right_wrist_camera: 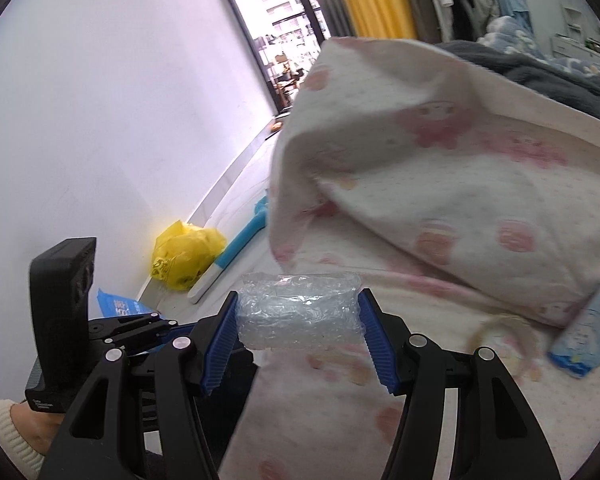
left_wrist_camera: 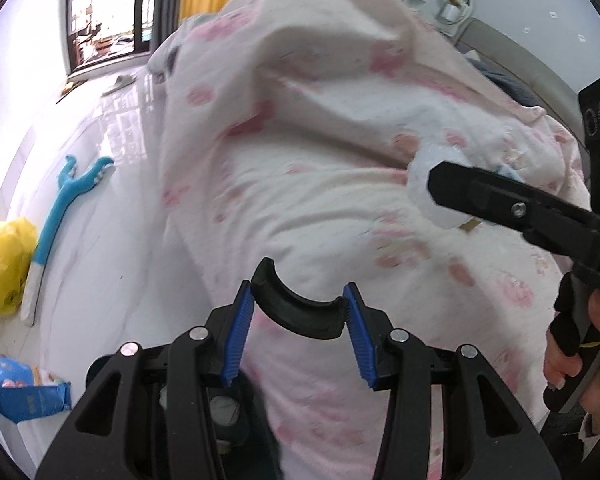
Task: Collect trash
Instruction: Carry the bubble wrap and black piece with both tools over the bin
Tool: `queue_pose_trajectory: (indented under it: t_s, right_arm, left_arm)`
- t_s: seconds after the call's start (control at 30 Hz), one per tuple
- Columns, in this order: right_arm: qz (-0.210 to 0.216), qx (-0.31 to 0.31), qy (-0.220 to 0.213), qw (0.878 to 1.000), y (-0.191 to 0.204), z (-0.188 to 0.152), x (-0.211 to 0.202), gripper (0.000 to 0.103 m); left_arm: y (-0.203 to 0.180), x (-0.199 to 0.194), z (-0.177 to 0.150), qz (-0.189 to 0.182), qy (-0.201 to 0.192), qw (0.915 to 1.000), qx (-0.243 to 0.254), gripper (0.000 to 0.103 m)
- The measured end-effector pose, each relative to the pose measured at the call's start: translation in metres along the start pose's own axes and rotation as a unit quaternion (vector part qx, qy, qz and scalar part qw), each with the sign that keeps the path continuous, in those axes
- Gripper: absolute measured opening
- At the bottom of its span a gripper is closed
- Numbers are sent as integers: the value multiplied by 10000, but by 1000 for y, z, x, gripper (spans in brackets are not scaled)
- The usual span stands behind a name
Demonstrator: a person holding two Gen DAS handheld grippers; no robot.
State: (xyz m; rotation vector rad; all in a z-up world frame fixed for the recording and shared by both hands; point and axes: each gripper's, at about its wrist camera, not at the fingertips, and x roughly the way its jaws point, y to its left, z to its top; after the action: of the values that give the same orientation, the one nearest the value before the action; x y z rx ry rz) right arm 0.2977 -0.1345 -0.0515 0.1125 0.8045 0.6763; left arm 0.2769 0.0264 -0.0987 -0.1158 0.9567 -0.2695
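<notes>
The left hand-held gripper (left_wrist_camera: pixel 300 312) clamps a curved black plastic piece (left_wrist_camera: pixel 300 312); the right hand-held gripper (right_wrist_camera: pixel 298 316) grips a bubble-wrap wad (right_wrist_camera: pixel 298 312). Both trash pieces hang above the pink-patterned quilt (right_wrist_camera: pixel 460 208), likely bound for the yellow bag (right_wrist_camera: pixel 186 254) beside it.

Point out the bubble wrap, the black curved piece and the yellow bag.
bubble wrap (right_wrist_camera: pixel 298 312), right wrist view, middle of the wad
black curved piece (left_wrist_camera: pixel 296 306), left wrist view, middle of its arc
yellow bag (right_wrist_camera: pixel 186 254), right wrist view, crumpled front
</notes>
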Motion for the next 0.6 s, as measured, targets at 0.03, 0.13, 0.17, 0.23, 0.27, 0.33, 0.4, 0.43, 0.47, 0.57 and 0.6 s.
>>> queue_pose_trajectory:
  t_s: [0.03,0.13,0.17,0.23,0.27,0.33,0.4,0.43,0.47,0.57,0.6]
  right_arm:
    - [6,-42,33,10000,4,0,3,60]
    - [70,-137,156,9998,19,-2,14,60]
    - [92,-159,181,9997,23,-2,16,60]
    - [150,-247,260,9992,35,-4,25,60]
    - [180,-285,292,9990,41,-5,29,60]
    - [246,-378,366,9983,54,-7,37,60]
    - [308,-466,437,9975,64,-10,44,60]
    - [338,-498,464,9971,69,-11,47,60]
    - [363,-528,491,9967,74,-11,50,60]
    - [401,-567,544,9961,83,-10,58,60]
    - [414,-571,565,9959,86,-10,62,60]
  left_arm:
    - [6,0,-3,26,41,10000,-45,49]
    - [21,2,-13,78,214,9996,-190,49]
    - [26,3,-16,93,269,9993,-225,49]
    - [37,5,-22,153,399,9987,-288,49]
    - [41,6,-25,185,446,9983,-318,49]
    - [53,7,-30,230,553,9973,-416,49]
    - [62,8,-34,271,654,9963,-486,49]
    - [68,9,-37,285,718,9957,-510,49]
    - [71,10,-40,298,771,9952,-526,49]
    - [86,13,-49,379,990,9925,-612,49]
    - [90,14,-52,385,1038,9918,-641,49]
